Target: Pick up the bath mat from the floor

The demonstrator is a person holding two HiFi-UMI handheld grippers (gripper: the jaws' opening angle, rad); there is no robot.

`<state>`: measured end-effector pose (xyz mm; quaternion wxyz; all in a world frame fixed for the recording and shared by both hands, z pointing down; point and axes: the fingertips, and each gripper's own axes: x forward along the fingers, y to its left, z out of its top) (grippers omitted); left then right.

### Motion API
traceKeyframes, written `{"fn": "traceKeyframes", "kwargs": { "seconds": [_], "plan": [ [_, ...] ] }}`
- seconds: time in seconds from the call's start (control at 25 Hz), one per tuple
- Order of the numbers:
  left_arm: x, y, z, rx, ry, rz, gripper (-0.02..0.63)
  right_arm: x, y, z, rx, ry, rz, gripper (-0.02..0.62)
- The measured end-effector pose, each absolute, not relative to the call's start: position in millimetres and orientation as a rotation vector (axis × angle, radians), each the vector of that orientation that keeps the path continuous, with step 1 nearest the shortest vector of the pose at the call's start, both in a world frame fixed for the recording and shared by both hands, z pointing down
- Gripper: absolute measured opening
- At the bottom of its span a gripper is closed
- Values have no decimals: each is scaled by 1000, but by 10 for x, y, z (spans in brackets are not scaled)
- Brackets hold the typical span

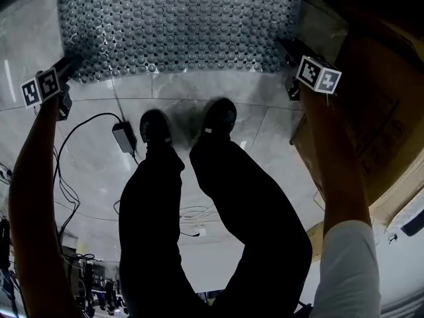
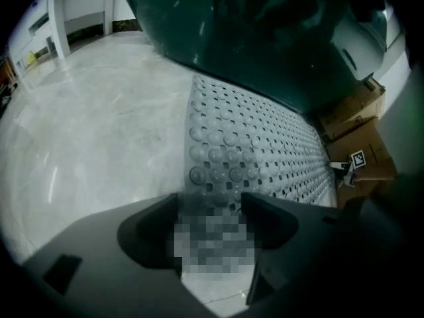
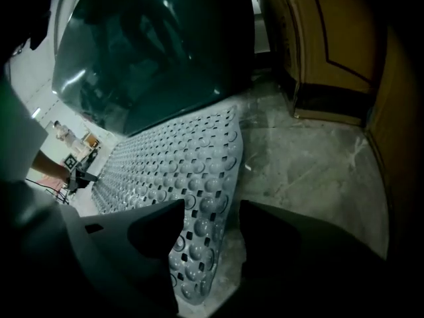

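While the bath mat [image 1: 179, 25] is lying flat on the far floor [image 1: 199, 91], the left gripper [image 2: 211, 207] and right gripper [image 3: 211, 211] are hovering at its near-left and near-right corners, jaws gaping wide astride each corner and pressing nothing, likely so both ends are rising together.

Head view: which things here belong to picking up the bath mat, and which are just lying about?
For the job:
- bath mat
- left gripper, open over the mat's near left corner
- right gripper, open over the mat's near right corner

Lying about:
- corded power adapter
- cardboard boxes at the right
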<state>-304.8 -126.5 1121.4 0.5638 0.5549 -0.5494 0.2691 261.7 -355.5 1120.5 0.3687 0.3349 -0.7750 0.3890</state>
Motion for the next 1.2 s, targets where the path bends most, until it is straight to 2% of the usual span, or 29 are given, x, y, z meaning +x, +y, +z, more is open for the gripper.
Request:
{"fn": "traceKeyframes", "kwargs": {
  "seconds": [0.2, 0.24, 0.32, 0.36, 0.4, 0.72, 1.2],
  "plan": [
    [-3075, -1224, 11251, 1283, -1330, 666, 232, 2632, -3517, 11278, 868, -1950, 991, 256],
    [-3066, -1214, 11247, 1284, -1320, 674, 191, 2631, -3493, 11292, 858, -1936, 993, 157],
    [-3071, -1203, 11226, 1281, -1312, 683, 141, 2650, -3477, 11277, 864, -1912, 1012, 85],
    [-3085, -1205, 11204, 1275, -1317, 677, 79, 2663, -3482, 11248, 877, -1908, 1026, 55],
    [-3093, -1208, 11174, 1269, -1323, 664, 35, 2667, -3486, 11210, 889, -1909, 1038, 52],
    [-2929, -1383, 10436, 1331, -1352, 509, 17, 2419, -3458, 10502, 950, -1939, 1068, 41],
    [-2407, -1162, 8019, 1423, -1274, 250, 14, 1981, -2894, 8116, 944, -1975, 1198, 37]
  ]
}}
